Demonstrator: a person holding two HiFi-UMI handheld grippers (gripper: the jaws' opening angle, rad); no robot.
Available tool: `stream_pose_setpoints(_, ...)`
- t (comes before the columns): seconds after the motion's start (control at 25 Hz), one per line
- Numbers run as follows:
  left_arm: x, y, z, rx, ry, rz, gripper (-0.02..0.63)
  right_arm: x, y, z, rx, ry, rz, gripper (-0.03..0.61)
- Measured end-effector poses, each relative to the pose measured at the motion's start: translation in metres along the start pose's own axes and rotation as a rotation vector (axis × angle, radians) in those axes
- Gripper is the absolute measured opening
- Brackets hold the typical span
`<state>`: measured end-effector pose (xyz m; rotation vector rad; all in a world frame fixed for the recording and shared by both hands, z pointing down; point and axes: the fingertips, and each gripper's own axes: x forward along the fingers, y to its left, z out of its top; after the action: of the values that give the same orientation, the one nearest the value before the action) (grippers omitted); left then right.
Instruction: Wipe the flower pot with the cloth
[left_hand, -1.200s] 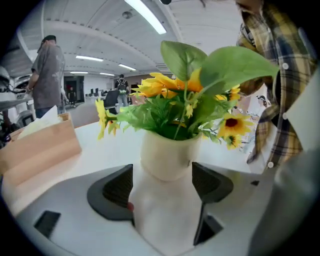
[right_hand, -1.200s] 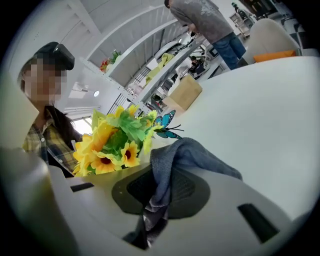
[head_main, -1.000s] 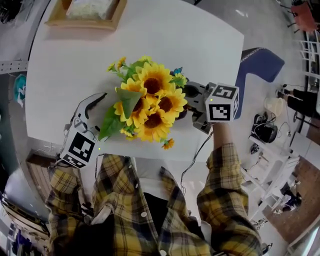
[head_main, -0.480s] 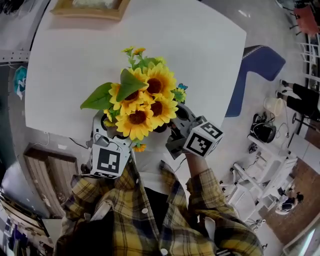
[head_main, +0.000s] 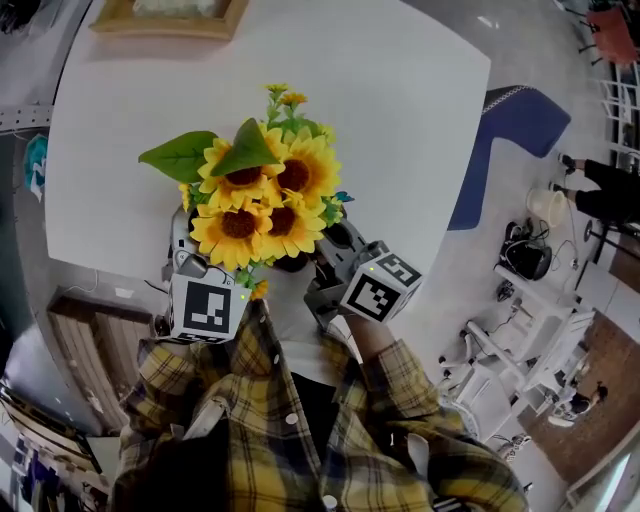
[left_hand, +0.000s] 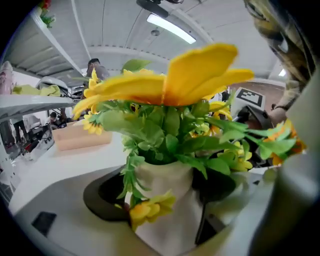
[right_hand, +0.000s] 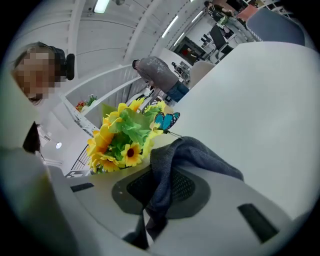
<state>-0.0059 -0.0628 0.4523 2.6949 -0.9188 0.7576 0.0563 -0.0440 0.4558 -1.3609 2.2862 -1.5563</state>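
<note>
A bunch of yellow sunflowers hides the flower pot in the head view. In the left gripper view the white pot stands between the jaws of my left gripper. Those jaws are opening, and I see no clear press of the pads on it. My right gripper is at the pot's near right side, shut on a dark grey-blue cloth that hangs out over its lower jaw. A blue butterfly sticks out of the flowers just beyond the cloth.
The pot stands near the front edge of the white table, close to my plaid shirt. A wooden tray sits at the far left corner. A blue chair is off the table's right side.
The bouquet has turned: its big leaf swung from lower left to upper left. My left gripper came in from the left to the pot. My right gripper slid round towards the near side.
</note>
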Motion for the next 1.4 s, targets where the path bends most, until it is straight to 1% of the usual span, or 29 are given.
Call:
stream_pose_setpoints(0.12,-0.001,0.001,0.000,0.025,0.008,-0.032,0.411,0.001,-0.004,0.008,0.006,-0.012,-0.003,0.035)
stream_pose_setpoints(0.24,-0.001,-0.001,-0.001,0.052,0.009,-0.076,0.410,0.007,-0.009,0.025,-0.023,-0.024,0.003,0.035)
stream_pose_setpoints(0.36,-0.001,0.000,-0.002,0.076,0.005,-0.124,0.410,0.016,-0.012,0.039,-0.060,0.021,0.047,0.035)
stream_pose_setpoints(0.48,-0.002,-0.002,-0.006,0.120,0.015,-0.210,0.410,0.023,-0.013,0.051,-0.114,0.100,0.104,0.035)
stream_pose_setpoints(0.6,-0.002,0.004,-0.008,0.180,0.028,-0.296,0.410,0.031,-0.014,0.056,-0.151,0.212,0.185,0.035)
stream_pose_setpoints(0.68,0.000,0.009,-0.009,0.228,0.040,-0.359,0.410,0.037,-0.017,0.058,-0.161,0.285,0.239,0.035)
stream_pose_setpoints(0.8,0.005,0.014,-0.007,0.308,0.057,-0.456,0.408,0.044,-0.019,0.067,-0.213,0.361,0.284,0.035)
stream_pose_setpoints(1.04,0.010,-0.005,0.007,0.461,0.080,-0.641,0.407,0.038,-0.020,0.081,-0.258,0.523,0.392,0.035)
stream_pose_setpoints(1.24,0.011,0.006,0.003,0.534,0.096,-0.735,0.407,0.057,-0.015,0.081,-0.275,0.643,0.461,0.035)
stream_pose_setpoints(1.32,0.012,0.006,0.003,0.562,0.105,-0.764,0.407,0.062,-0.013,0.081,-0.295,0.681,0.467,0.035)
stream_pose_setpoints(1.4,0.014,0.005,0.004,0.563,0.108,-0.778,0.408,0.064,-0.013,0.082,-0.306,0.698,0.460,0.035)
